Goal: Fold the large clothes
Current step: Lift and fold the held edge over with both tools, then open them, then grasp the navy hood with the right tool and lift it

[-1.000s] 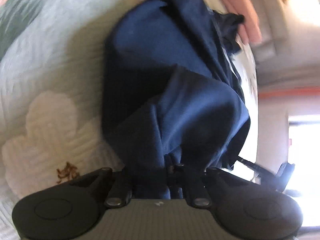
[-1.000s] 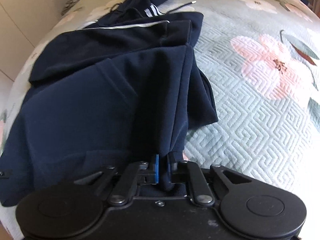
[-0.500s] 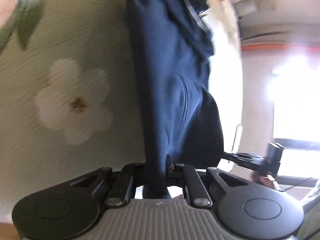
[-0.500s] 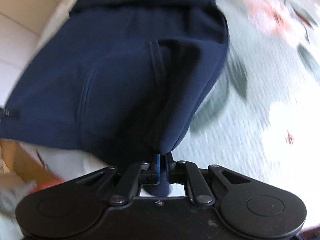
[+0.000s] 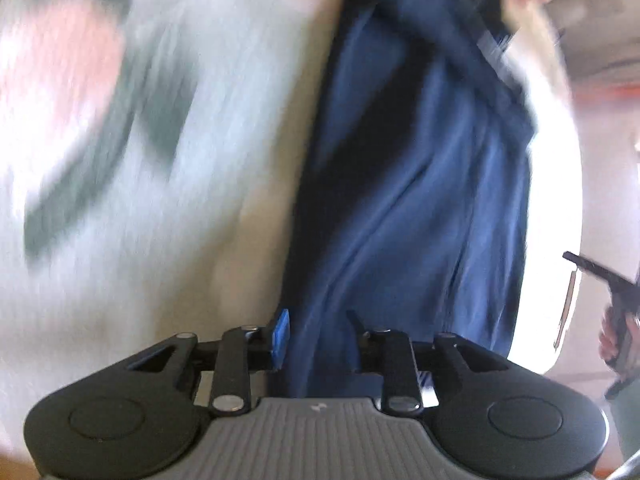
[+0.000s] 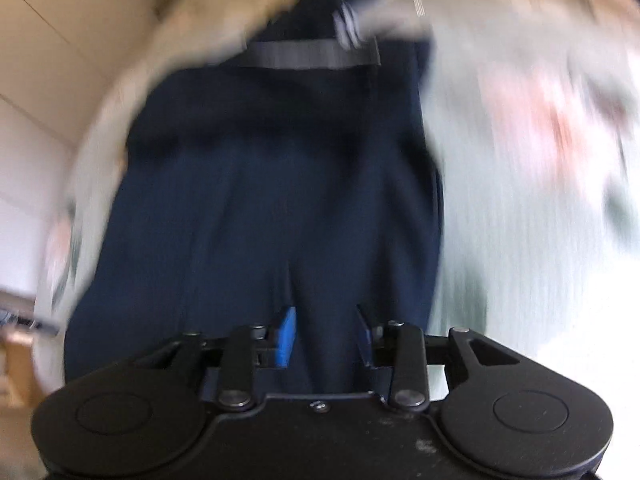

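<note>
Release step of a fold: left gripper (image 5: 318, 334) and right gripper (image 6: 326, 332) jaws have just been opening, navy garment (image 5: 404, 200) slack between them; next, withdraw clear

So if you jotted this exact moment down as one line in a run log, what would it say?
step: release after fold | left gripper: jaws just opened, navy garment loose between | right gripper: jaws just opened, garment between | surface: floral bedspread

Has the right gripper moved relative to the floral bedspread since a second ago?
Yes. The right gripper has lifted away from the bedspread, its quilted pattern now blurred, and its jaws have just been opening, the navy garment between them.
</note>
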